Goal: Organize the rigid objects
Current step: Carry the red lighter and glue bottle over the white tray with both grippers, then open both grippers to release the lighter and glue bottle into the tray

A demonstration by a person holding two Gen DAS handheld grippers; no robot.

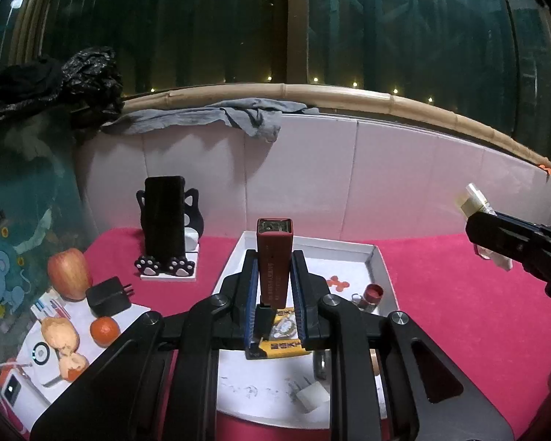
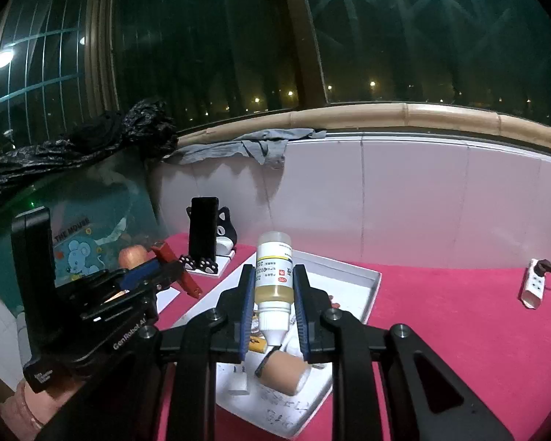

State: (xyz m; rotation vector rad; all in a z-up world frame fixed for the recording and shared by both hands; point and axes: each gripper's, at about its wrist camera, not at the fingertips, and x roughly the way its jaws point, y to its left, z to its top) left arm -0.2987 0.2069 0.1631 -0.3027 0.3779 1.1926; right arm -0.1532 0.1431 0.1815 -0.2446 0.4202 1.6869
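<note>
My left gripper (image 1: 274,255) is shut on a dark red rectangular bar (image 1: 274,239), which stands upright between the blue pads above a shallow white tray (image 1: 376,257). My right gripper (image 2: 273,270) is shut on a small bottle (image 2: 274,253) of yellowish liquid; its white cap points back toward the camera, and it hangs over the same tray (image 2: 373,281). Each gripper shows in the other's view: the right gripper (image 1: 485,228) with the bottle (image 1: 472,202) at the right edge, and the left gripper (image 2: 165,272) with the red bar (image 2: 189,286) at the left.
The tray holds a yellow packet (image 1: 283,347), a red-capped vial (image 1: 373,294), a white plug (image 1: 312,395) and a tan roll (image 2: 283,371). A phone on a cat stand (image 1: 165,220), an apple (image 1: 69,273), an orange (image 1: 104,330) and a black charger (image 1: 108,296) sit left. A power strip (image 2: 532,286) lies right.
</note>
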